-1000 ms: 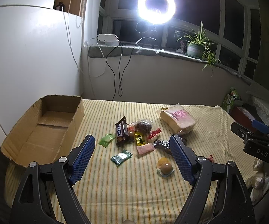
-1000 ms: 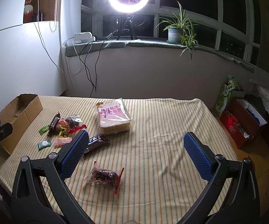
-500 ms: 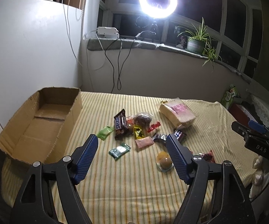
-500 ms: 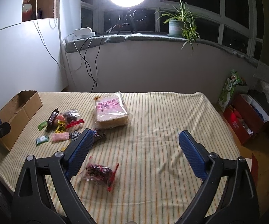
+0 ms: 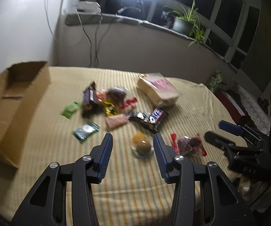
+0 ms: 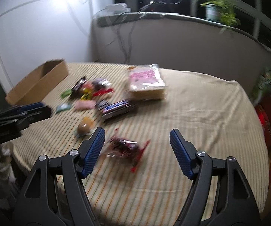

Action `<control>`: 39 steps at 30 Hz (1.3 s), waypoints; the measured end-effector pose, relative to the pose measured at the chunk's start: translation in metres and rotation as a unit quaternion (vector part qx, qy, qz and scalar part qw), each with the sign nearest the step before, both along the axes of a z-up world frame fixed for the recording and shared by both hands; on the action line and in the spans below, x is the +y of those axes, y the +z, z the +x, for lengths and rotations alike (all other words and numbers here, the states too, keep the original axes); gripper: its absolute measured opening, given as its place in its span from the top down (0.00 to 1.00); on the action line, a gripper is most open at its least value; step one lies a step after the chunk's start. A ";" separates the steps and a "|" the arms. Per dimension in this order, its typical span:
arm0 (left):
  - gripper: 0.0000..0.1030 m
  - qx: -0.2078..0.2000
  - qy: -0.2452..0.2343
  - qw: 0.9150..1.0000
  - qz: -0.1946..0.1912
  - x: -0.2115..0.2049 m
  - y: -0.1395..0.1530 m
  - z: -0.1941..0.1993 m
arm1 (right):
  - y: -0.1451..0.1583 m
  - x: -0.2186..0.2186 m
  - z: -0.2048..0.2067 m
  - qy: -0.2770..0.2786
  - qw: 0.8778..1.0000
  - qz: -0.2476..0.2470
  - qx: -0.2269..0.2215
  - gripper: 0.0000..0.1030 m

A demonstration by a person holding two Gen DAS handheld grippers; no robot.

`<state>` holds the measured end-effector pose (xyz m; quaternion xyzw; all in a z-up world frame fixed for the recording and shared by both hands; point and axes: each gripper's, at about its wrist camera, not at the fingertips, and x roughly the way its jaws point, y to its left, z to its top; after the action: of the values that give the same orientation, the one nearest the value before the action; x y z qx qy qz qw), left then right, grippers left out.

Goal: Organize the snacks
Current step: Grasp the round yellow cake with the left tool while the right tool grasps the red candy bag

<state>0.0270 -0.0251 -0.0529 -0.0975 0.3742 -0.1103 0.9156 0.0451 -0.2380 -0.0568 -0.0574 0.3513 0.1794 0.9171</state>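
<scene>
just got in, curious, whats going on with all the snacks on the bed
A person is sorting snacks with a gripper in each hand. The left gripper is lined up on a round bun, the right gripper on a red-edged clear packet. Both sets of jaws have just been closing, but neither grips anything yet. The cardboard box is empty, and the other snacks lie loose on the striped cover.

A bed (image 5: 182, 101) under a yellow striped cover carries everything here. At its left edge sits an open cardboard box (image 5: 13, 101). In the middle, a loose cluster of small snack packets (image 5: 101, 103), a chocolate bar (image 5: 150, 118) just beside it, and a bag of sliced bread (image 5: 158, 88) farther back. Nearer the front lie a round wrapped bun (image 5: 142, 145) and a red-edged packet (image 5: 189, 145).
</scene>
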 end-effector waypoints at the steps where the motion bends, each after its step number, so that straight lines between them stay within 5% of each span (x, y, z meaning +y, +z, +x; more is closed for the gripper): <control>1: 0.59 0.003 -0.004 1.000 -0.001 -0.002 -0.002 0.001 | -0.003 0.005 0.000 0.012 1.000 -0.008 0.003 0.33; 14: 0.70 0.044 -0.030 0.998 0.021 -0.024 -0.034 0.026 | -0.030 0.031 0.018 0.087 0.994 -0.056 0.045 0.35; 30: 0.70 0.051 -0.034 0.998 0.024 -0.026 -0.044 0.037 | -0.043 0.033 0.029 0.126 0.987 -0.043 0.090 0.36; 32: 0.70 0.052 -0.036 0.998 0.023 -0.026 -0.044 0.037 | -0.046 0.034 0.027 0.125 0.987 -0.045 0.092 0.52; 35: 0.69 0.055 -0.036 0.998 0.025 -0.031 -0.045 0.039 | -0.051 0.029 0.028 0.122 0.986 -0.040 0.108 0.64; 39: 0.67 0.054 -0.032 0.998 0.029 -0.034 -0.047 0.041 | -0.054 0.022 0.030 0.113 0.986 -0.026 0.116 0.66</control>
<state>0.0676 -0.0589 -0.0996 -0.0644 0.4293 -0.1234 0.8924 0.0754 -0.2157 -0.1111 -0.0995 0.4514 0.2781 0.8420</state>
